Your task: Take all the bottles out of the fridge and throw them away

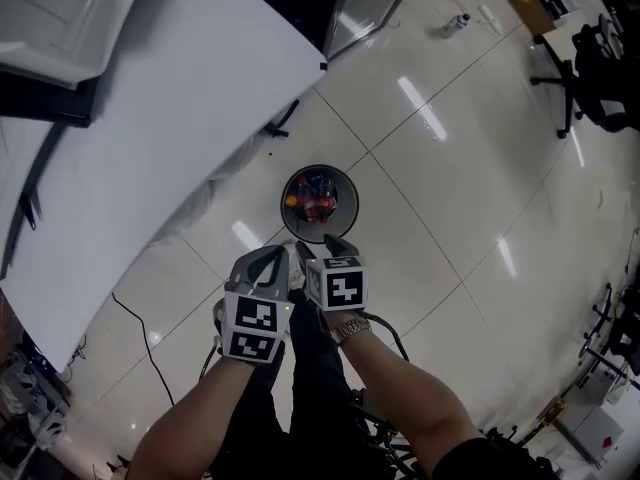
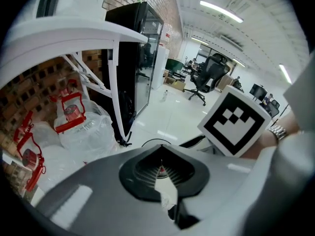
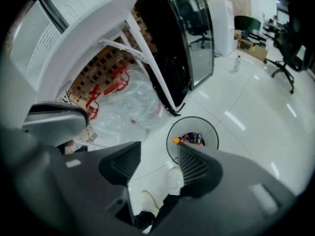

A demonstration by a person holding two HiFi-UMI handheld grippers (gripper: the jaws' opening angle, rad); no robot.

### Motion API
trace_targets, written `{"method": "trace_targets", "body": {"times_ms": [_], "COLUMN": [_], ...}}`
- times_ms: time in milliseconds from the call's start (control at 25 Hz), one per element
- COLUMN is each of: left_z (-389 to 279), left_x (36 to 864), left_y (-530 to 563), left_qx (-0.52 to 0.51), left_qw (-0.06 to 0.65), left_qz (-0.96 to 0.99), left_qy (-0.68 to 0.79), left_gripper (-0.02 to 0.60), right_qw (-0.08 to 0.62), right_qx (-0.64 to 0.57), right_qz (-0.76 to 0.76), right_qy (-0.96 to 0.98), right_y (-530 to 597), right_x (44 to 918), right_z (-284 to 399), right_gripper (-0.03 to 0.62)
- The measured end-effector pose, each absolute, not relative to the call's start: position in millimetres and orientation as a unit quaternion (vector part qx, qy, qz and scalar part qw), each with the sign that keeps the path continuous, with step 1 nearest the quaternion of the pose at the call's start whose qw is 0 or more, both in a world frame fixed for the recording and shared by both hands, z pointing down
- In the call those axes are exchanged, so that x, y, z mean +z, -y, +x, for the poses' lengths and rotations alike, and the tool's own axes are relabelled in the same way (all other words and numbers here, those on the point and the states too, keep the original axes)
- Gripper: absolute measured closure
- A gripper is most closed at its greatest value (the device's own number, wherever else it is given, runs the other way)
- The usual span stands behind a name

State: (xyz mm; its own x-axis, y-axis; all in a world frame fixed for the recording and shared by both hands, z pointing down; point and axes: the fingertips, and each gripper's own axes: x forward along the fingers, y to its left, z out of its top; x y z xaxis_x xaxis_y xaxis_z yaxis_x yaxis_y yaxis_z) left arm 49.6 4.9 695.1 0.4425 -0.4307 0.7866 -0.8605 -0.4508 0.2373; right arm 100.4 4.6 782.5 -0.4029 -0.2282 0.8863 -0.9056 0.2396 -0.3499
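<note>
A round black wire bin (image 1: 345, 183) stands on the shiny floor just ahead of both grippers, with several colourful bottles (image 1: 312, 200) lying in it. In the head view my left gripper (image 1: 283, 258) and right gripper (image 1: 330, 248) hover side by side just short of the bin, pointing steeply down. In the left gripper view the left gripper (image 2: 160, 154) has its tips together with nothing held. The right gripper (image 3: 157, 159) is open and empty; past its right jaw the bin (image 3: 192, 117) and the bottles (image 3: 189, 139) show.
A large white slanted panel (image 1: 150, 148) fills the left, with clear plastic bags and red-handled jugs (image 2: 78, 124) under it. A black glass-door fridge (image 2: 135, 58) stands behind. An office chair (image 1: 590, 68) and a lone bottle (image 1: 455, 25) are far off on the floor.
</note>
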Motion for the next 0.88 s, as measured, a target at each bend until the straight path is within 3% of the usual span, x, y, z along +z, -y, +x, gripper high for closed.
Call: {"method": "trace_targets", "body": {"times_ms": [480,880], "left_z": [14,-69], "left_x": [570,452], "left_y": [-10,-28], "left_qx": [0.282,0.213], "left_qw": [0.288,0.230], "left_qz": [0.778,0.744], "left_qy": [0.481,0.590], "left_gripper": [0.578,0.578], "right_qw": [0.342,0.288], "right_qx": [0.385,0.283], "right_qz": [0.386,0.302], "right_qy": [0.765,0.863], "right_y": [15,5], "right_x": [637,485], "right_z": [68,-35], "right_gripper": [0.399,0.411]}}
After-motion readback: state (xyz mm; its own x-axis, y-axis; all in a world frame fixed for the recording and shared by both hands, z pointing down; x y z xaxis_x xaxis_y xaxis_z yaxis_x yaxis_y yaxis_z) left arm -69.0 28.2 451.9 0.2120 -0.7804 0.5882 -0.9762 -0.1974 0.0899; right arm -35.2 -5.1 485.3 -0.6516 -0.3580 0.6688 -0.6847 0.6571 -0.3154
